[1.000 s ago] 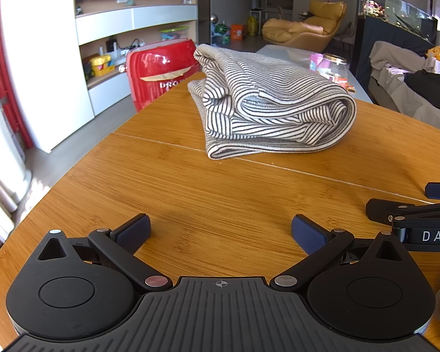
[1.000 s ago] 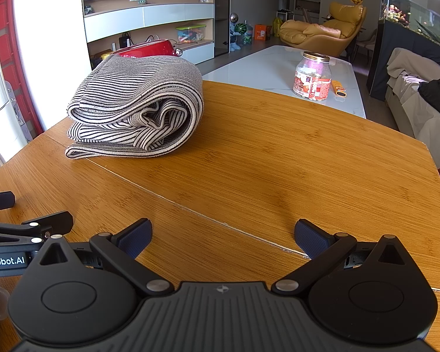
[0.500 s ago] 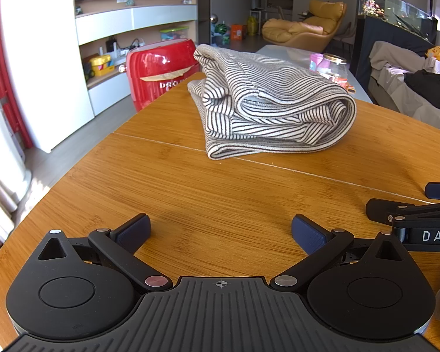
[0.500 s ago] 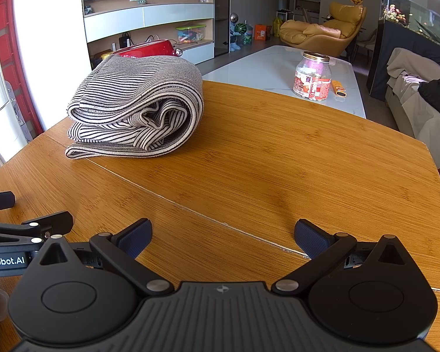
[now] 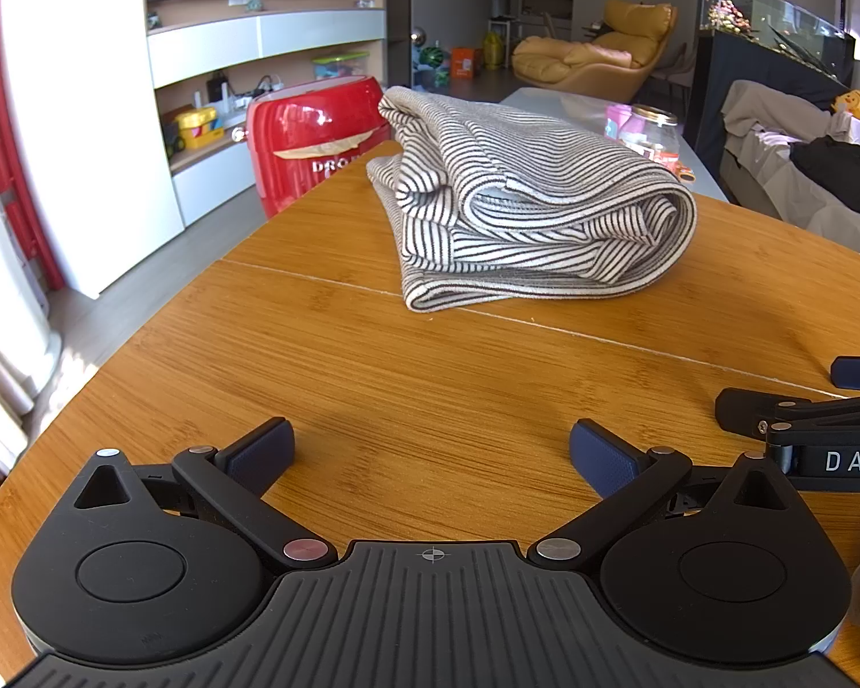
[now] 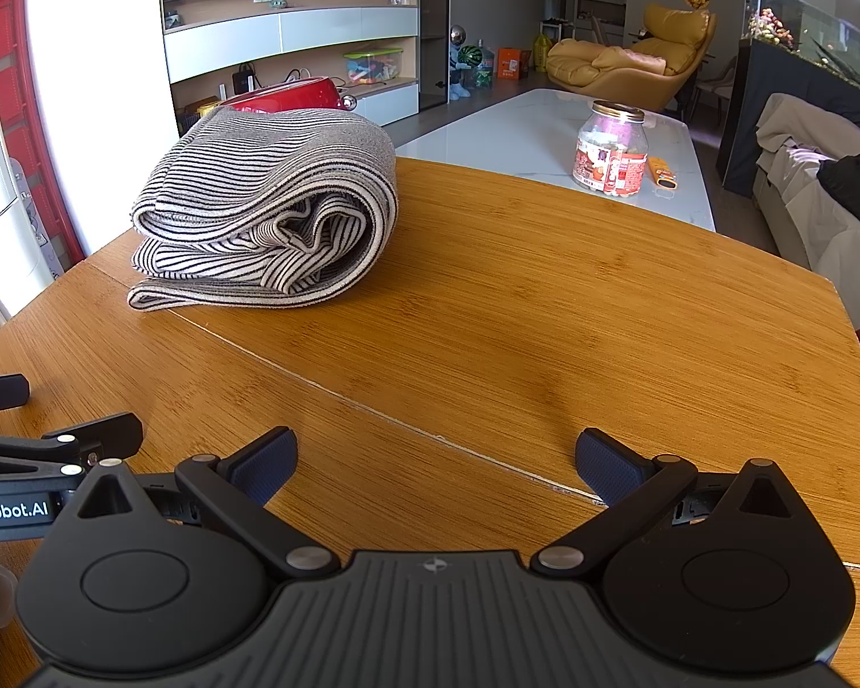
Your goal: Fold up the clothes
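Observation:
A black-and-white striped garment (image 5: 533,212) lies folded in a thick bundle on the wooden table (image 5: 372,390), toward its far side. It also shows in the right wrist view (image 6: 269,218), far left. My left gripper (image 5: 430,453) is open and empty, low over the near part of the table, well short of the garment. My right gripper (image 6: 436,458) is open and empty too, beside the left one. The right gripper's side shows in the left wrist view (image 5: 802,418), and the left gripper's side shows in the right wrist view (image 6: 46,447).
A red suitcase (image 5: 315,137) stands on the floor behind the table's far left edge. A glass jar (image 6: 610,149) sits on a white low table (image 6: 533,132) beyond the far edge. A sofa with clothes (image 6: 820,172) is at the right.

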